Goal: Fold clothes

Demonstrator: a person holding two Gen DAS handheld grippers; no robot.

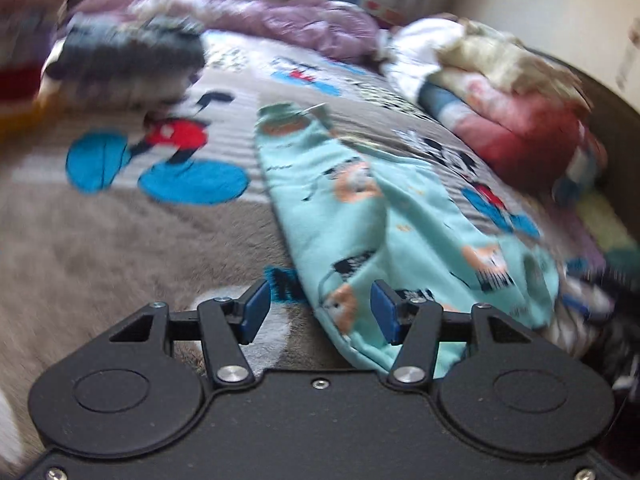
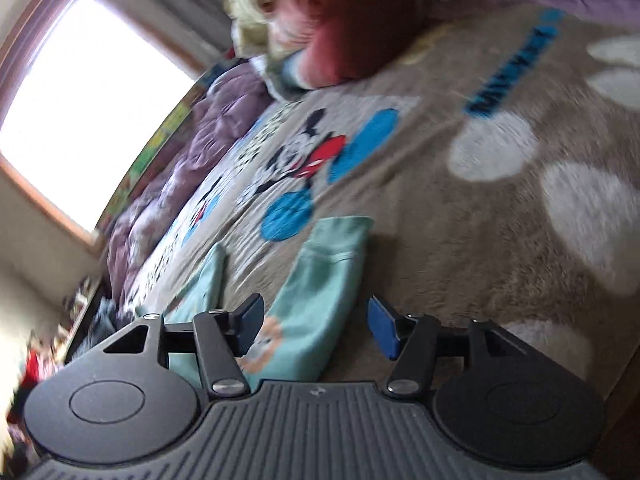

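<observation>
Light teal child's trousers with cartoon prints (image 1: 360,208) lie stretched out on a grey-brown Mickey Mouse blanket (image 1: 100,240). My left gripper (image 1: 320,310) is open and empty just above their near end. In the right wrist view the trouser legs (image 2: 320,292) end in a cuff (image 2: 340,236); a second leg (image 2: 204,284) lies to the left. My right gripper (image 2: 316,326) is open and empty above the leg. Both views are blurred.
A pile of red, pink and cream clothes (image 1: 512,112) sits at the right, also seen in the right wrist view (image 2: 332,24). A purple quilt (image 1: 280,20) lies behind. A dark garment (image 1: 124,60) lies far left. A bright window (image 2: 80,112) is beyond.
</observation>
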